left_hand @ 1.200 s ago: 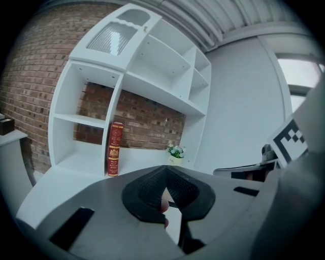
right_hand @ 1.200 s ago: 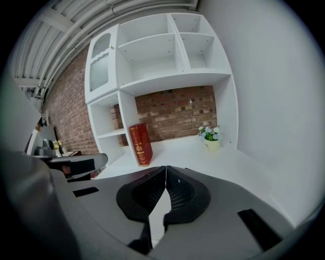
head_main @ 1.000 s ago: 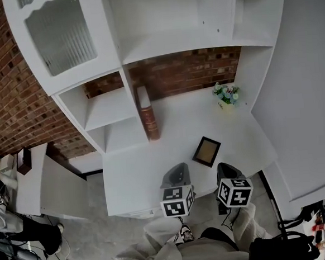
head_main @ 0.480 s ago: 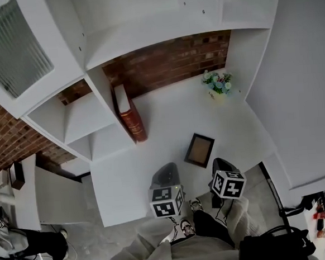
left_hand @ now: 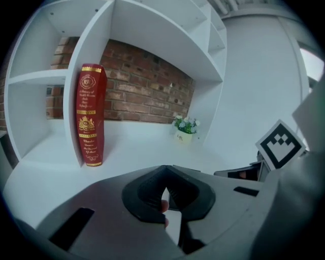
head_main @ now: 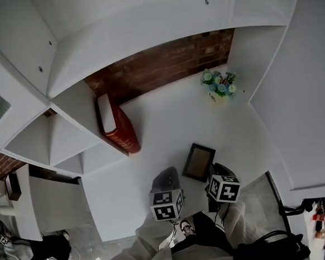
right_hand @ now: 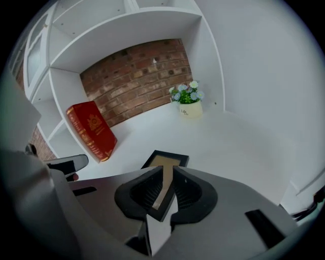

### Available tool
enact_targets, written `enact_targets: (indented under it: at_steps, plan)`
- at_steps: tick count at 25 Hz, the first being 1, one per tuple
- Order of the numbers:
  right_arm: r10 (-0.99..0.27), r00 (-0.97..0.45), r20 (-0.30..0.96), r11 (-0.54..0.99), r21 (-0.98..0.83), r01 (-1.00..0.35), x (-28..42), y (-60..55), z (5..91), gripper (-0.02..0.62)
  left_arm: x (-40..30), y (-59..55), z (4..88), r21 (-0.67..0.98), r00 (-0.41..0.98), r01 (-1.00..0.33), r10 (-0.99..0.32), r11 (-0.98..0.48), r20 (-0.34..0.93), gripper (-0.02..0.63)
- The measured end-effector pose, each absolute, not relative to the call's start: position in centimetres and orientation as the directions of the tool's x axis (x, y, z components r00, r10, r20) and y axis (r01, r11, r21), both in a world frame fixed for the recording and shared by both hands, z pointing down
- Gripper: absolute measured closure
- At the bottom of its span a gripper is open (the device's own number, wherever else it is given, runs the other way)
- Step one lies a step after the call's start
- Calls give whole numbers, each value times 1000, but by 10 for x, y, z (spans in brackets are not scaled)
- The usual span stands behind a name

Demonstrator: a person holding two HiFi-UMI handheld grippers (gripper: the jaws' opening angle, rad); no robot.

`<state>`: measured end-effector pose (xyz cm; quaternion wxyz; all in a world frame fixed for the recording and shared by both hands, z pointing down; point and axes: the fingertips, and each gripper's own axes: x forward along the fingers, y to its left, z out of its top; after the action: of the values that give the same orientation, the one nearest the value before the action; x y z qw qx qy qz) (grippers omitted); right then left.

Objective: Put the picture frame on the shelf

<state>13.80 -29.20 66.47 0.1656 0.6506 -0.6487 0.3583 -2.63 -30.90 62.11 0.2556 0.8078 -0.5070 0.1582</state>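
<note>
**Hazards.** Right gripper (right_hand: pixel 166 168): fingers (right_hand: pixel 138 194) parted by a narrow slot only, poised over the near edge of the picture frame (right_hand: pixel 165 158), apparently nothing clamped. Frame flat on the slick desk (head_main: pixel 153 155), so more likely to skid away from a nudge than to be seized. Left gripper (left_hand: pixel 165 170): fingers (left_hand: pixel 144 195) closed tip to tip, empty, no support against a slip. Further off, red book (head_main: pixel 117 127) leaning against a divider of the shelf (head_main: pixel 37 143), liable to topple if clipped in passing.

**Materials.** Fingers: dark, ribbed, wedge-shaped. Frame: thin rectangle, black border, tan panel. Desk and shelf: smooth matt white board. Book: thick, red, gilt-stamped. Flower pot (head_main: pixel 219 85): small, pale, soft blooms. Brick wall (head_main: pixel 163 65): rough, coursed.
</note>
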Motion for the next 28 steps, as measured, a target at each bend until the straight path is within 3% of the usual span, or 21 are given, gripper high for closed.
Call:
enact_targets:
  at_steps: [3,17,28]
  plan:
    - [-703,-117,702,-118,-278,-953,137,-298,679,505,-21,-317,636,257,443,-896,-717,-361,538,598]
    - [-583,-164,796,-193,-332,-923,139,-297,726,505,-8,-331,673,298,457,-889,-661,-347,595,598]
    - [-563,-179,807,-179,-331,-927,135,-297,732,505,-10,-329,685,303,448,-894,-648,-330,616,598]
